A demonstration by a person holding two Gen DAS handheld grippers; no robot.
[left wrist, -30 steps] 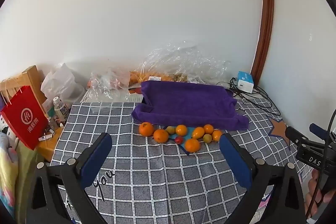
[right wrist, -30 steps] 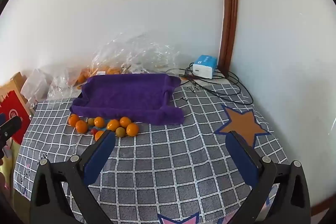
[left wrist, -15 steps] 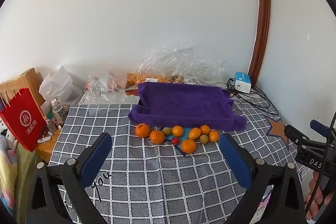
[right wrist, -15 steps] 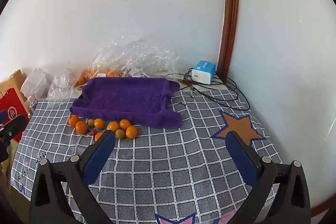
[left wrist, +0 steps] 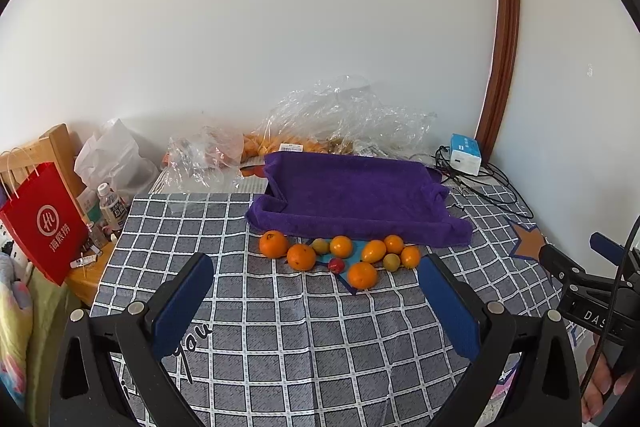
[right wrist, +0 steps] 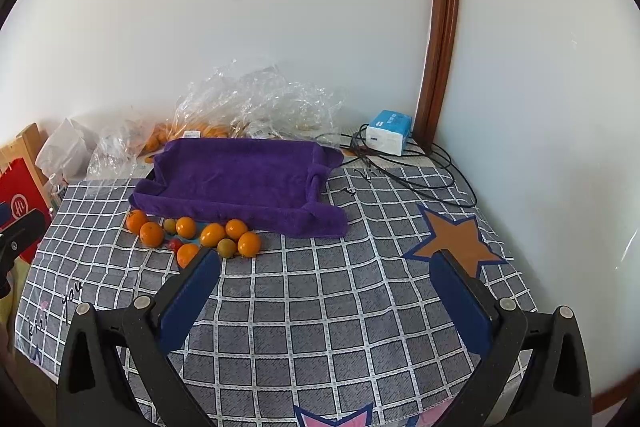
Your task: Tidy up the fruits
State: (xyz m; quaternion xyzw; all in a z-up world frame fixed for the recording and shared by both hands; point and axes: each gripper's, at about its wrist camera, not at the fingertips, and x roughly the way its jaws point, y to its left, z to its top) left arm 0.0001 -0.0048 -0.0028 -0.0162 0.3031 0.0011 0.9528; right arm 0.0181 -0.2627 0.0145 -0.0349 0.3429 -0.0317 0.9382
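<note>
Nothing is sorted yet: the fruits (left wrist: 340, 257) are all sitting loose in a cluster on the checked surface (left wrist: 320, 339), just in front of the purple-towel tray (left wrist: 356, 199), which is lying empty. I'm counting roughly seven orange citrus, two greenish ones and one small red fruit (left wrist: 336, 265); my read is every piece is waiting to be moved, likely into the tray. Left gripper (left wrist: 316, 299) is hovering with jaws spread wide, holding nothing, well short of the cluster. Right gripper (right wrist: 326, 293) is doing the same, jaws wide and empty, aiming right of the fruits. Readable text: the red paper bag (left wrist: 44, 223) is showing a round white logo with Chinese characters under it; "you" is printed on the cloth (left wrist: 196, 337); "DAS" is showing on the right gripper body. The blue-white box (right wrist: 390, 132) and the bottle (left wrist: 112, 207) labels are too small to read.
</note>
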